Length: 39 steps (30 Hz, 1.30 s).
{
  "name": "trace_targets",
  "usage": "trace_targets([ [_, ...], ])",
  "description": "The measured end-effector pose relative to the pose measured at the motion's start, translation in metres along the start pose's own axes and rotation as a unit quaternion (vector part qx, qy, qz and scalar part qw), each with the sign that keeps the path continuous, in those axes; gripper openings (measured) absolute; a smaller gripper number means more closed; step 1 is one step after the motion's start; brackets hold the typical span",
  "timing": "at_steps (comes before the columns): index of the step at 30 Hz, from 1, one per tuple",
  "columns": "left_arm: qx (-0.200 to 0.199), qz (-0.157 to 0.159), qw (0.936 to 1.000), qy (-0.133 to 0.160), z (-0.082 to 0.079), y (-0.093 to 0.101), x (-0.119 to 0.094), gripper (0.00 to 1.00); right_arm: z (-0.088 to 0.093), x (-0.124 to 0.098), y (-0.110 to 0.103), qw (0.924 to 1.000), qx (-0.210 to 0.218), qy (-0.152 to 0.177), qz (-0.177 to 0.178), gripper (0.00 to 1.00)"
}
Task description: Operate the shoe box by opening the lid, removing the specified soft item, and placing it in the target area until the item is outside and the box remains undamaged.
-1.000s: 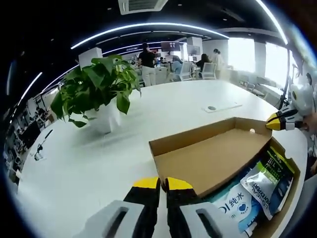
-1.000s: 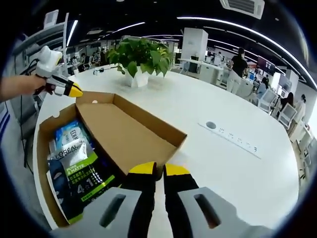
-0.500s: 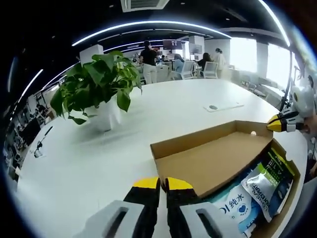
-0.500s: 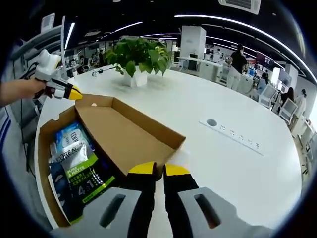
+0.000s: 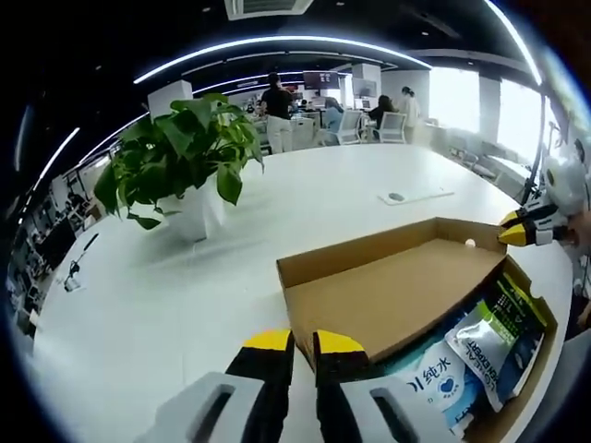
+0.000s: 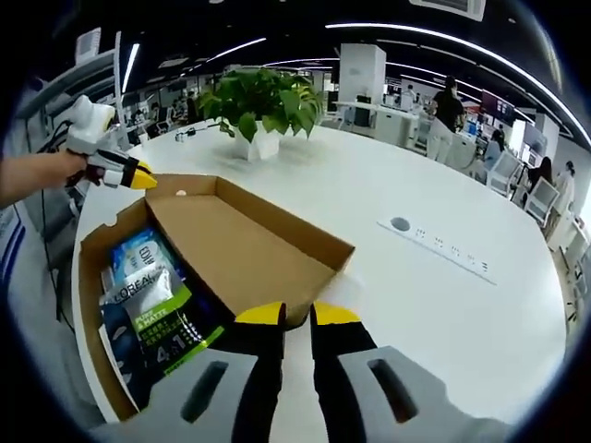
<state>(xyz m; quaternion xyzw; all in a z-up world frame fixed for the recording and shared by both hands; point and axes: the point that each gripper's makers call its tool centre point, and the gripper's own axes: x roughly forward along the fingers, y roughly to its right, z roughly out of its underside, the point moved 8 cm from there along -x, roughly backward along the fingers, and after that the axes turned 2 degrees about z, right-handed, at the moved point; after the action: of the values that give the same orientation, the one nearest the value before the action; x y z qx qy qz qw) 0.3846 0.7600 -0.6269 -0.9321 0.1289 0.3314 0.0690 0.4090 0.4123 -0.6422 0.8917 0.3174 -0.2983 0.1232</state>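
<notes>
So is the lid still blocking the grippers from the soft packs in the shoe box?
No. The lid is folded open on the table, and the soft packs lie exposed in the shoe box. Nothing visible covers them.

You've got open counter (image 6: 443, 305) past the box; the flipped-back lid (image 6: 240, 249) partly overhangs the packets (image 6: 152, 309).

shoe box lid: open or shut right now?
Open. The lid is folded back flat on the table, and the packets inside the box are exposed.
</notes>
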Motion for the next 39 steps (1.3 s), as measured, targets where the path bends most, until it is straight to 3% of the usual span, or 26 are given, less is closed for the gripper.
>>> trace_targets([
  [13,0.013,0.002,0.9998,0.016,-0.005,0.016,-0.026,0.22,0.01,-0.021,-0.015,0.9997,0.0,-0.008,-0.023,0.28],
  [22,0.021,0.017,0.9995,0.015,0.001,0.033,-0.042,0.28,0.02,-0.042,-0.024,0.9993,-0.004,-0.01,-0.035,0.4],
  [32,0.018,0.056,0.9983,0.004,0.013,0.058,-0.054,0.31,0.026,-0.066,-0.032,0.9988,-0.014,0.002,-0.047,0.52],
  [39,0.01,0.099,0.995,-0.013,0.028,0.08,-0.055,0.33,0.03,-0.084,-0.042,0.9981,-0.017,0.015,-0.058,0.6],
])
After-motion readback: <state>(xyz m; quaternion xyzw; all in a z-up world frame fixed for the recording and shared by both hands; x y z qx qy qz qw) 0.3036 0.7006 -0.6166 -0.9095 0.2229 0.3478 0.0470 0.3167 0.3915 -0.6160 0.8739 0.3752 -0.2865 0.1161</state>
